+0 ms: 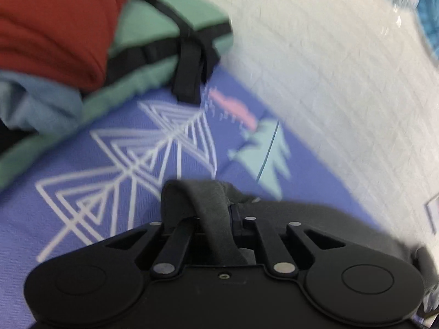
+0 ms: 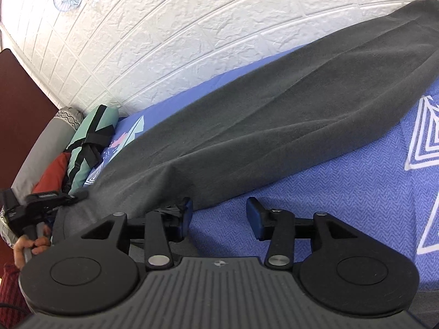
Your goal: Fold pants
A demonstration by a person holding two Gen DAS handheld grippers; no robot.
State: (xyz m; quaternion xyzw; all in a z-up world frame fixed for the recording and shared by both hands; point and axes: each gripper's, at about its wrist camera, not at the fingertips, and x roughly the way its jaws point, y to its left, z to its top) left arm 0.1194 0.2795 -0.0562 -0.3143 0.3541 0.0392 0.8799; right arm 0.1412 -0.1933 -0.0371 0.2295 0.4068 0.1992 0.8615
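Note:
Dark grey pants [image 2: 247, 115] lie stretched out lengthwise on a blue patterned bedsheet [image 2: 343, 192], along the wall. My right gripper [image 2: 219, 213] is open just in front of the pants' near edge, with only bedsheet between its blue pads [image 2: 255, 213]. My left gripper [image 1: 216, 211] is shut on a bunched fold of the pants [image 1: 208, 203], and the cloth hides its fingertips. In the right wrist view the left gripper [image 2: 74, 196] pinches the pants' end at the far left, with a hand [image 2: 30, 246] on its handle.
A green cushion with black straps [image 1: 164, 27], red cloth [image 1: 55, 27] and pale blue cloth [image 1: 41, 104] are piled at the head of the bed. A white brick-pattern wall [image 2: 192, 41] runs along the far side. A dark red headboard [image 2: 22, 109] and a grey pillow [image 2: 41, 150] stand at the left.

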